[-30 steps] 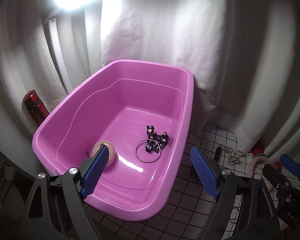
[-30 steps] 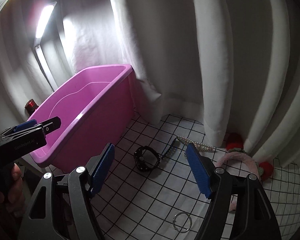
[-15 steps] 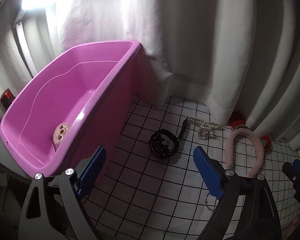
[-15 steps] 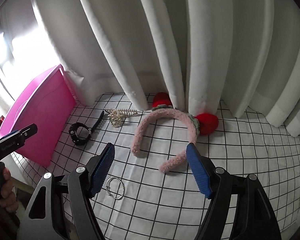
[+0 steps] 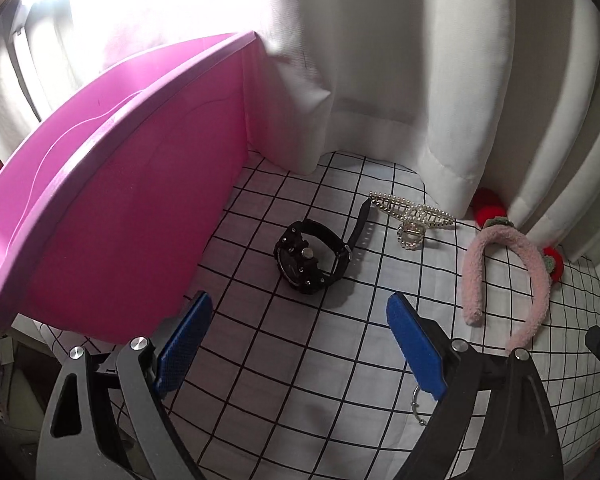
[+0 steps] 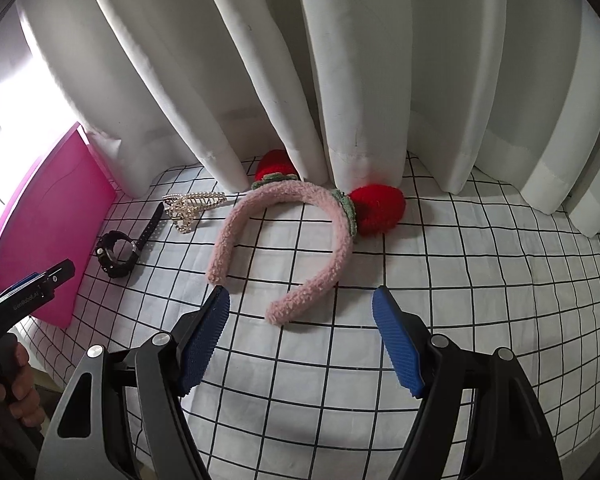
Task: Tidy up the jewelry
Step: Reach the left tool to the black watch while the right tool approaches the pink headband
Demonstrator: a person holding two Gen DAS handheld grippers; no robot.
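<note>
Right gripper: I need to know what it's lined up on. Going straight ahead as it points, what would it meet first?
Probably the near end of the pink headband, lying just ahead between the open right gripper fingers; depth is uncertain.

Ahead of the left gripper [image 5: 297, 338] lies one black wristwatch [image 5: 308, 256], and just beyond it one pearl hair claw clip [image 5: 410, 216]. To that gripper's right lies one fluffy pink headband [image 5: 474, 268], which bears two red knitted strawberries [image 6: 378, 208], one on each side of its arch. One silver ring [image 5: 416, 404] shows only in part, behind the left gripper's right finger. To its left stands one pink plastic tub [image 5: 131, 200]. From the right gripper [image 6: 300, 340], the headband is straight ahead and the watch and clip are ahead to the left. Two grippers in all.
</note>
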